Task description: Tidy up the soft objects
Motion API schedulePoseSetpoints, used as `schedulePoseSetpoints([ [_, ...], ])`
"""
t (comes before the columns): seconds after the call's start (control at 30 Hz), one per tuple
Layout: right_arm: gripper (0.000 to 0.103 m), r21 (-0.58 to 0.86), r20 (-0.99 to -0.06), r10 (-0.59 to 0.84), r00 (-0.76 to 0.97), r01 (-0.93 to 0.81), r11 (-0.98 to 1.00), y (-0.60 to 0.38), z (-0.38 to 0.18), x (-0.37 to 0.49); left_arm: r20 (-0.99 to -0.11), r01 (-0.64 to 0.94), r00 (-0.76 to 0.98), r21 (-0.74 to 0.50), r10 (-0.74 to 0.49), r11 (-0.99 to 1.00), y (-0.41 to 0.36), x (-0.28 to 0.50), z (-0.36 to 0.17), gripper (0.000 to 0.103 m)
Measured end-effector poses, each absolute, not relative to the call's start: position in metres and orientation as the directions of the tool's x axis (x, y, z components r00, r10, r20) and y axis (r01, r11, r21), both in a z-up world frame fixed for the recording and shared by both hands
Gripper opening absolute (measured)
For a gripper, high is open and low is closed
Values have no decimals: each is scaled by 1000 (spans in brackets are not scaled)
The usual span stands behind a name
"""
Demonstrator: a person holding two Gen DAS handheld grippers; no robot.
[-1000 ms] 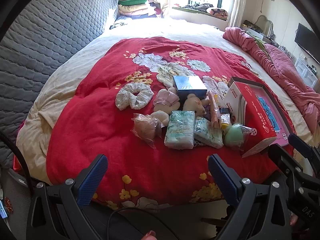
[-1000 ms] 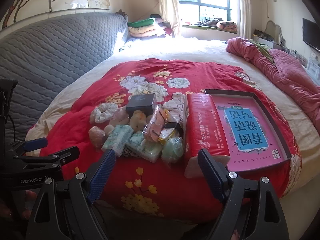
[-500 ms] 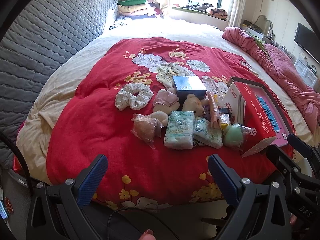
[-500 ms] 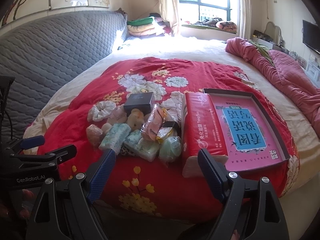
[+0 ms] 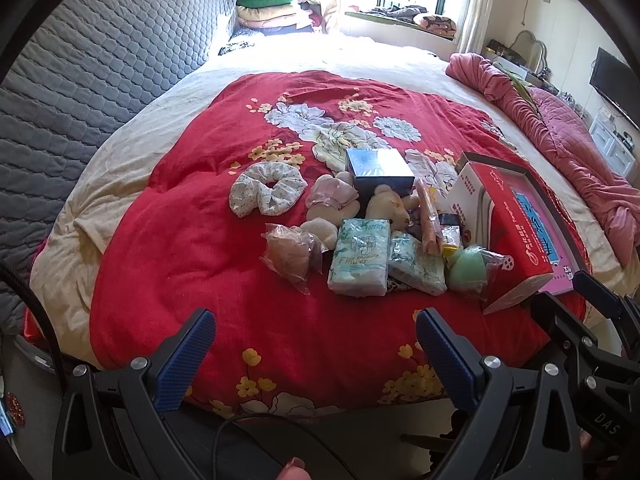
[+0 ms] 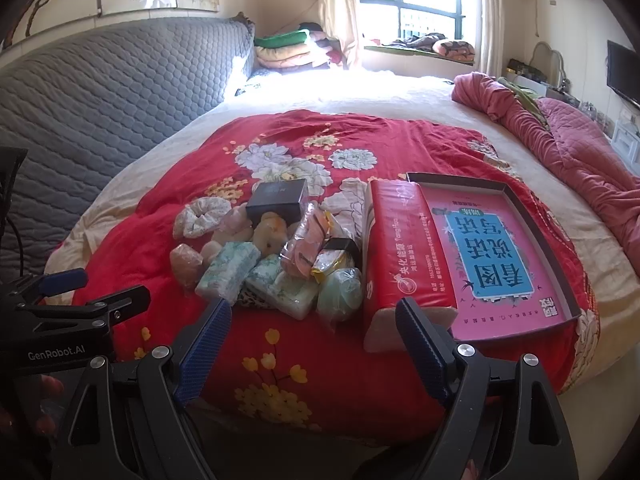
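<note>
Holding both the left gripper (image 5: 314, 340) and right gripper (image 6: 314, 332) with jaws apart and empty, I would first reach for the nearest tissue pack (image 5: 359, 257), pinching it gently across its short sides.

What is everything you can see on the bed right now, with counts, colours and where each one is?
quilt: one, red floral, over the bed
scrunchie: one, white patterned, left of the pile
tissue packs: two, pale green, front of the pile
dark box: one, back of the pile
green ball: one, bagged, beside the red pack
red pack: one, against the tray
tray: one, pink, right
left tool: open, empty
right tool: open, empty
</note>
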State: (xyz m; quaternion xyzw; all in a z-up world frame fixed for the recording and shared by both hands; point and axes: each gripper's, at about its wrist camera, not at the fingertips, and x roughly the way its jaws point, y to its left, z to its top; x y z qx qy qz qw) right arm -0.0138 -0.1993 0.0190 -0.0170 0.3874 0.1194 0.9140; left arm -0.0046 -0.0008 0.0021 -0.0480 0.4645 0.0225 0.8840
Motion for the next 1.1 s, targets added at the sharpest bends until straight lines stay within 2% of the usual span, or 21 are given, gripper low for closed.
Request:
schedulePoseSetpoints([
  [0.67,85,49,-728,205,655,-248,968,-195,10,-10,-828,-127,561,-118,-27,985,21,-2,-8,101],
  [1.1,85,26,-742,220,633,-301,953,-178,-5,0,-862,-186,503,-184,-68,965,49,16,-40,101],
])
